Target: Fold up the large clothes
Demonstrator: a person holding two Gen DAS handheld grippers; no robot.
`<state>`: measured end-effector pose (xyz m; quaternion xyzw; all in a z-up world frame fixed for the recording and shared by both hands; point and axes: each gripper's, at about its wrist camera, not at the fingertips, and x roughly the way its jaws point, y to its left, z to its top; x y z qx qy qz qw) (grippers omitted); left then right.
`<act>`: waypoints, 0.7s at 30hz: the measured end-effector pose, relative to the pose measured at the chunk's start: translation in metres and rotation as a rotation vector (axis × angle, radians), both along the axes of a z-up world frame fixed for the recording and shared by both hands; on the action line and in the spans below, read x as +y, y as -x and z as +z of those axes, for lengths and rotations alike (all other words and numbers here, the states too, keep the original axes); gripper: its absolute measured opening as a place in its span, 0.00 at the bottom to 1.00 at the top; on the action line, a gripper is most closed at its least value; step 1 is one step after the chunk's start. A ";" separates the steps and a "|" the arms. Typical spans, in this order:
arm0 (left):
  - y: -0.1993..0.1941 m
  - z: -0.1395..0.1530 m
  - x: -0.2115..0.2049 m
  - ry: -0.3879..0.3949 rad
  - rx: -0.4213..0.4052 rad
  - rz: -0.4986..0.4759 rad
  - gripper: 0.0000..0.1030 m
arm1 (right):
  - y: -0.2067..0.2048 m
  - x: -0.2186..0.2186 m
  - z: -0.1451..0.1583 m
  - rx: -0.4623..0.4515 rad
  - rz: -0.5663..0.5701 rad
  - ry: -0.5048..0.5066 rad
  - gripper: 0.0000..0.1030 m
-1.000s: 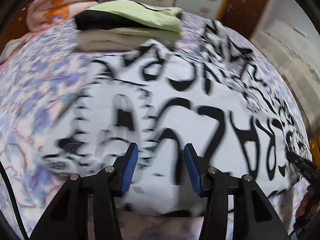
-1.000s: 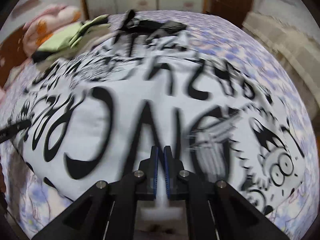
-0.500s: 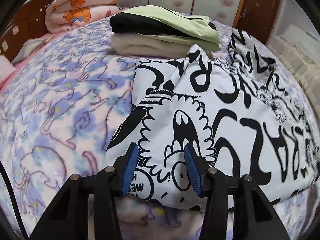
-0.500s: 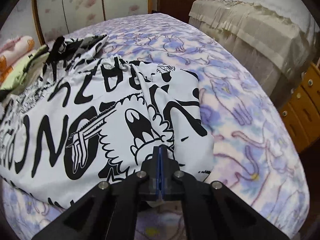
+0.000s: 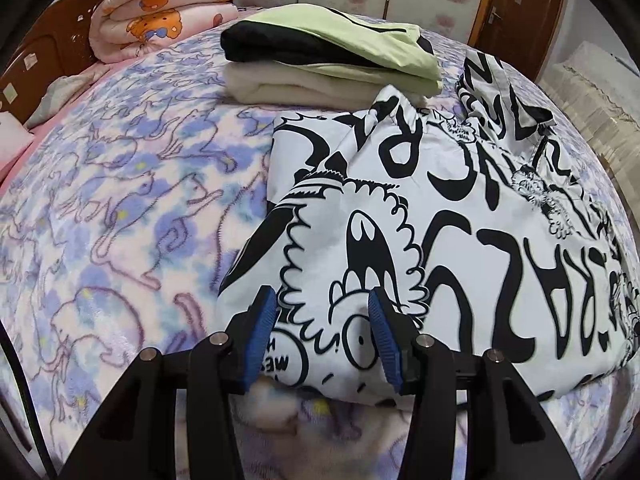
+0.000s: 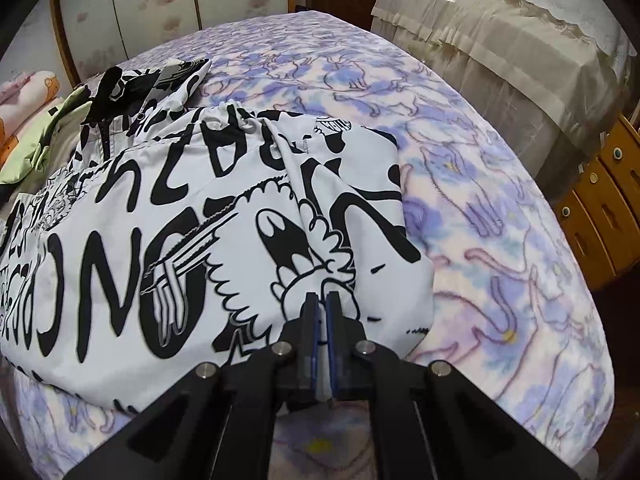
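Left wrist view: the left gripper (image 5: pixel 322 330) sits at the bottom centre of the frame, its blue-padded jaws standing partly apart with nothing clamped between them; they hover over the near left corner of the white garment printed with black cartoon lettering and figures (image 5: pixel 440 216). That garment lies folded on the bed covered by a purple and pink cat-patterned fleece blanket (image 5: pixel 120 208), filling the centre and right of the frame. Just behind it, at upper centre, rests a stack of folded clothes, light green and black on top of cream (image 5: pixel 320 60), touching the garment's far edge. A rolled pink quilt with orange bear prints (image 5: pixel 160 12) lies at the upper left against a brown wooden headboard (image 5: pixel 44 56).

Right wrist view: the right gripper (image 6: pixel 322 308) is at bottom centre, its jaws nearly together and just beginning to part, a thin slit between the pads. They sit at the garment's (image 6: pixel 200 240) near right corner; no cloth is visibly pinched. A beige covered piece of furniture (image 6: pixel 500 40) fills the upper right.
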<state>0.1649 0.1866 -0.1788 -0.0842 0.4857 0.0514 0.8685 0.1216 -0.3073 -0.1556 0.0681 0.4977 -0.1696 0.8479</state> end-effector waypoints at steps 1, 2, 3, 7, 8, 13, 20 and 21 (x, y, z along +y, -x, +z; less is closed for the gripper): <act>0.003 0.003 0.000 0.003 0.000 0.003 0.45 | 0.003 0.001 0.004 -0.002 -0.001 -0.025 0.04; 0.007 0.008 0.000 0.008 0.003 0.007 0.45 | 0.006 0.003 0.008 -0.007 -0.002 -0.044 0.04; 0.012 0.013 0.000 0.014 0.003 0.010 0.45 | 0.009 0.005 0.011 -0.013 -0.001 -0.054 0.04; 0.035 0.033 -0.002 0.033 -0.019 0.009 0.47 | 0.027 0.021 0.033 -0.049 0.039 -0.063 0.04; 0.043 0.039 -0.004 0.032 -0.027 0.004 0.52 | 0.031 0.025 0.038 -0.058 0.051 -0.059 0.04; 0.078 0.065 -0.016 0.022 -0.070 -0.024 0.63 | 0.052 0.046 0.065 -0.104 0.115 -0.049 0.04; 0.113 0.076 -0.034 -0.003 -0.069 -0.082 0.66 | 0.070 0.068 0.070 -0.124 0.148 -0.093 0.04; 0.116 0.075 -0.036 -0.006 -0.064 -0.089 0.66 | 0.072 0.071 0.069 -0.122 0.145 -0.103 0.04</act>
